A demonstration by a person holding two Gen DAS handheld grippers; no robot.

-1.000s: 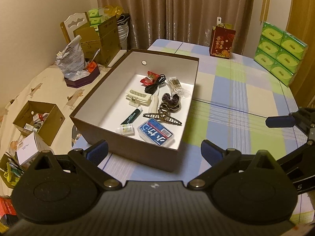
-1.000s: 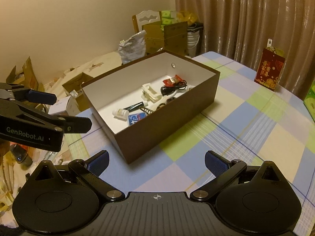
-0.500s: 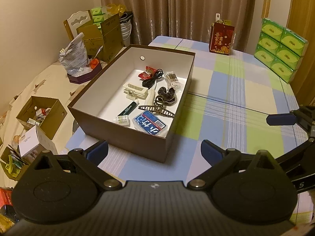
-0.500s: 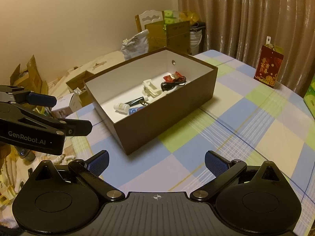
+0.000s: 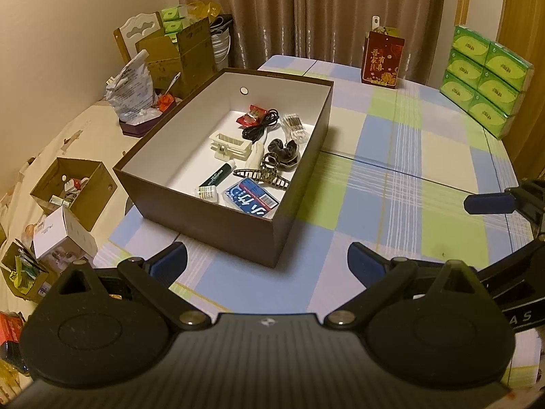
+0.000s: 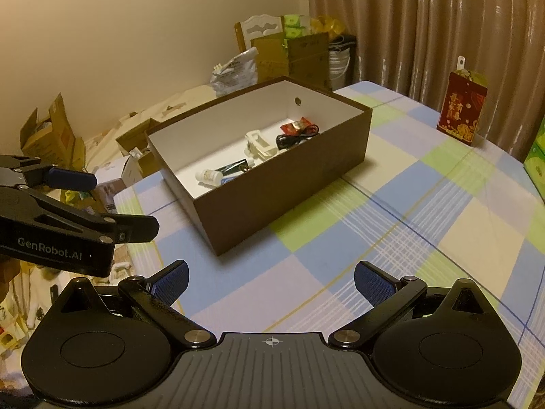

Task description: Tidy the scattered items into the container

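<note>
A brown box (image 5: 218, 228) with a white inside stands on the checked tablecloth, also seen as the brown box (image 6: 282, 191) in the right wrist view. Several small items lie in it: a blue packet (image 5: 250, 198), a brown hair claw (image 5: 264, 172), a cream clip (image 5: 229, 145), a black cable (image 5: 260, 125), a red wrapper (image 5: 252, 115) and a green tube (image 5: 215, 178). My left gripper (image 5: 267, 260) hangs open and empty in front of the box's near corner. My right gripper (image 6: 270, 281) is open and empty too, back from the box's right side.
A red paper bag (image 5: 383, 58) stands at the table's far edge, stacked green tissue packs (image 5: 483, 78) at the far right. Cardboard boxes (image 5: 73, 191) and clutter lie left of the table. The checked cloth (image 6: 408, 221) stretches right of the box.
Both grippers have drawn back and up from the box, which now looks smaller and farther away. Both stay open and empty.
</note>
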